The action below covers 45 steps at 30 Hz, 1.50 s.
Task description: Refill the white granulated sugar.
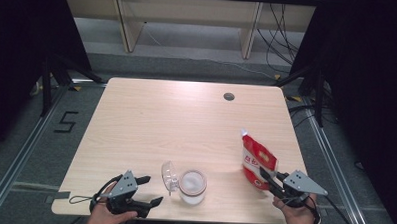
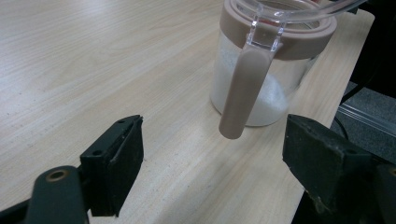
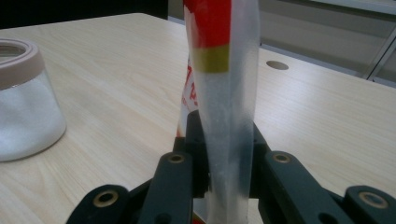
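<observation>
Your red and white bag (image 1: 256, 163) stands upright near the table's right front edge, clamped low down by your right gripper (image 1: 265, 177). The right gripper view shows what the high view cannot: both jaws pressed flat against the bag (image 3: 224, 116), one on each side, squeezing its translucent edge into a narrow strip with a red band and a yellow band higher up. White grains seem to show through the plastic. From above you see the bag's broad face instead, red with a yellow patch and white characters too small to read; in the right gripper view only a sliver of red print shows at the left edge, also unreadable.

To the bag's left, near the front edge, sits the glass jar (image 1: 192, 187) with a pinkish-brown collar, partly filled with white grains. Its clear lid (image 1: 169, 175) stands flipped open on the jar's left side. The left gripper view adds the detail: a pinkish-brown strap (image 2: 243, 91) hangs down the jar's (image 2: 261, 88) wall from the clear hinge.

Your left gripper (image 1: 149, 190) rests at the front left of the table (image 1: 161, 115), jaws spread wide and holding nothing, pointing at the jar but short of it. A round hole (image 1: 229, 96) sits near the table's far edge.
</observation>
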Available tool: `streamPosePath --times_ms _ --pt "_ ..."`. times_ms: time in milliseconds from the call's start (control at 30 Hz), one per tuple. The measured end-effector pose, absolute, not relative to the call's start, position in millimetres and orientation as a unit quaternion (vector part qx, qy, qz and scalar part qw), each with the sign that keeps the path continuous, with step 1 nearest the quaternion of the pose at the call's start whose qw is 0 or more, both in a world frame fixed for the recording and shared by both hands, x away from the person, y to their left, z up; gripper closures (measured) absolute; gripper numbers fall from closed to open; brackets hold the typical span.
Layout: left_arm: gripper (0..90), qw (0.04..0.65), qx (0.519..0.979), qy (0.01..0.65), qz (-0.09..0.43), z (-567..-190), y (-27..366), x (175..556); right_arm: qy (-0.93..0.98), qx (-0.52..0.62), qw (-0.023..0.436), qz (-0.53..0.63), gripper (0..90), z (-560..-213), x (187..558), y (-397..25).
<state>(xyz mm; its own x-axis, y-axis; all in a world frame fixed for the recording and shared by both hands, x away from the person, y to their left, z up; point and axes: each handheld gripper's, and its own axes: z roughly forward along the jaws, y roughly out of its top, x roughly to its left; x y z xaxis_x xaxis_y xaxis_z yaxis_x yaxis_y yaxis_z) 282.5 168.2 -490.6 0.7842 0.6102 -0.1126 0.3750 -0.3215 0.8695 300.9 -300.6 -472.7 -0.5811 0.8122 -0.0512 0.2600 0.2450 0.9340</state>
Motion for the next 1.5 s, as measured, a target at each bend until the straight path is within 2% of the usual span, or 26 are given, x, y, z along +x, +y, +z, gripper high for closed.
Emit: streamPosePath --times_ms 467,767,800,867,1100,1133,1167,1333,1500 --pt "20.3 0.493 0.806 0.305 0.118 -491 169 283 0.733 0.376 0.29 0.487 77.4 -476 295 -306" --pt "20.3 0.492 0.806 0.306 0.118 -491 168 283 0.732 0.378 0.298 0.482 72.0 -475 292 -308" --pt "20.3 0.492 0.807 0.306 0.117 -491 168 283 0.734 0.383 0.285 0.483 70.8 -475 291 -308" --pt "20.3 0.491 0.807 0.306 0.117 -491 168 283 0.734 0.373 0.306 0.478 66.6 -474 292 -309" --pt "20.3 0.491 0.808 0.302 0.119 -491 168 284 0.728 0.374 0.319 0.478 57.2 -471 286 -309" --pt "20.3 0.492 0.806 0.307 0.117 -491 168 284 0.724 0.385 0.314 0.479 52.0 -472 285 -309" --pt "20.3 0.492 0.806 0.307 0.117 -491 168 284 0.724 0.385 0.314 0.479 52.0 -472 285 -309" --pt "20.3 0.488 0.808 0.307 0.119 -491 168 285 0.706 0.4 0.322 0.487 38.9 -469 280 -312" --pt "20.3 0.491 0.806 0.307 0.119 -490 168 286 0.704 0.404 0.325 0.486 34.1 -468 273 -314"
